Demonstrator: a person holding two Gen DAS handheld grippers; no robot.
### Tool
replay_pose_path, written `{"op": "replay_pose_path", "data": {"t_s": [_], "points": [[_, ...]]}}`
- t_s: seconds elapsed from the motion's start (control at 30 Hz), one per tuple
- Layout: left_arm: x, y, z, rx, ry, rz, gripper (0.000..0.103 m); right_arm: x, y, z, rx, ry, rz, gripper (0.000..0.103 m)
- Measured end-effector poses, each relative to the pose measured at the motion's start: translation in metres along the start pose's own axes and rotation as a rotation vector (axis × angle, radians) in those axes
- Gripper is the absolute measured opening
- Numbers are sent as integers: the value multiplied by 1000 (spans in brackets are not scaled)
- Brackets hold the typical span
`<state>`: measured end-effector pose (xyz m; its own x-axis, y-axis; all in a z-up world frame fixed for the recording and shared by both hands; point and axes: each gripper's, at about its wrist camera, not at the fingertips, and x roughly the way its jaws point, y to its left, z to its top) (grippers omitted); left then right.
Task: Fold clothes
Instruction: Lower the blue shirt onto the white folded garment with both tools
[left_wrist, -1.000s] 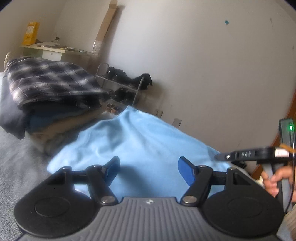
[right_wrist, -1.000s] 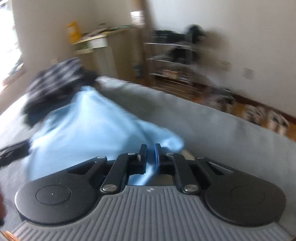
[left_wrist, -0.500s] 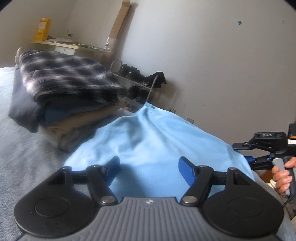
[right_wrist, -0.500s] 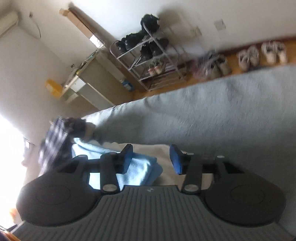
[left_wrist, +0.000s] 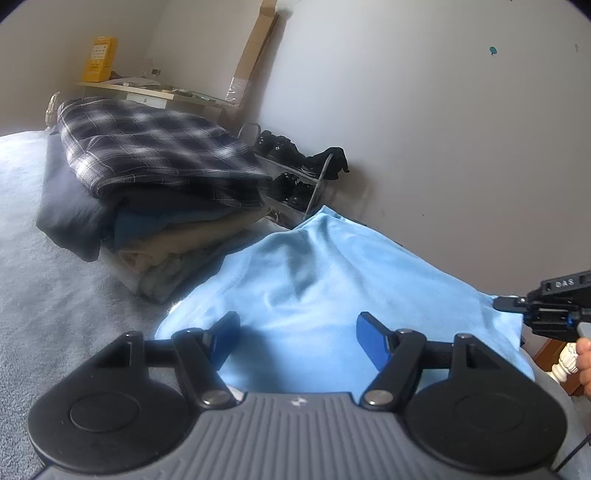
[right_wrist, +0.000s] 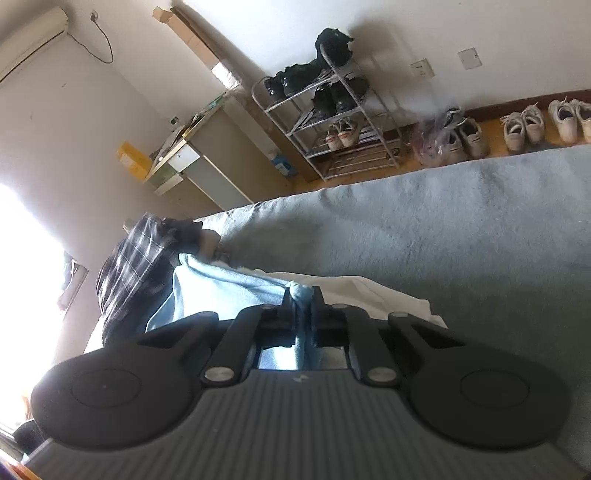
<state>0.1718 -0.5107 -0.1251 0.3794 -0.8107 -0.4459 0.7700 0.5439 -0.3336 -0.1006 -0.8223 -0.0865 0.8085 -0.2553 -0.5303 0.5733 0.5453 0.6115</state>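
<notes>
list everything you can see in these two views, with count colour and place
light blue garment: one, light blue, spread on the bed, a bunched edge pinched in the right gripper
white garment: one, white, under the blue one
stack of folded clothes: one, plaid on top, dark and beige below, beside the blue garment
bed cover: one, grey
shoe rack: one, metal, by the wall
desk: one, pale, in the corner
yellow box: one, on the desk
left gripper: open, over the blue garment
right gripper: shut on the blue fabric
</notes>
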Motion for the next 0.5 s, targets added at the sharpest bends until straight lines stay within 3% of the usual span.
{"op": "replay_pose_path", "data": {"t_s": [0.37, 0.5], "points": [[2, 5, 2, -14, 2, 11, 71, -15, -9, -13, 62, -9, 17, 5], [5, 7, 2, -30, 11, 18, 71, -16, -10, -11, 66, -21, -25, 13]]}}
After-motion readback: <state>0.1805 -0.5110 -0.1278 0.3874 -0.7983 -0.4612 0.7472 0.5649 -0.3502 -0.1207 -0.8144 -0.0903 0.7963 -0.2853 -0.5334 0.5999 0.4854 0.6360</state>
